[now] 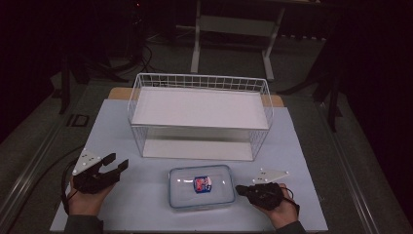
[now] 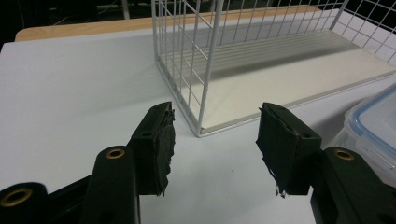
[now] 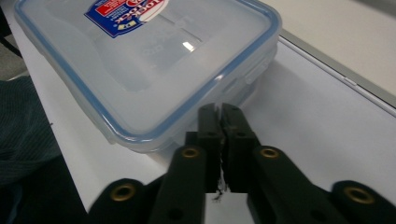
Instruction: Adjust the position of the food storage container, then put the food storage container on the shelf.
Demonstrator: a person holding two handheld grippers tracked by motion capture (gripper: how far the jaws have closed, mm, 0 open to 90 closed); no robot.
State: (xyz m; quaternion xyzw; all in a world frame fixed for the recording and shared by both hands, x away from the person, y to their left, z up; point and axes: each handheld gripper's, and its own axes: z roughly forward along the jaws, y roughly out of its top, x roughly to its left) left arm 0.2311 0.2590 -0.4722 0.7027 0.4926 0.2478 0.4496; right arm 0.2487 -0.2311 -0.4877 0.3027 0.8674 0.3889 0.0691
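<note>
Approach step, I'd say: lidded container (image 1: 202,186) sits on table (image 1: 122,122) in front of wire basket (image 1: 199,114); right gripper (image 3: 220,112), jaws together, empty, at its corner; left gripper (image 2: 215,135) wide, empty; next: grip container w/ both.

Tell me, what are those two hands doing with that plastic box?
A person holds a tool in each hand at a table. The right tool, its jaws together and holding nothing, sits right at the edge of a clear lidded box with a blue rim. The left tool waits open on the other side, gripping nothing. Behind the box stands a white wire basket.
</note>
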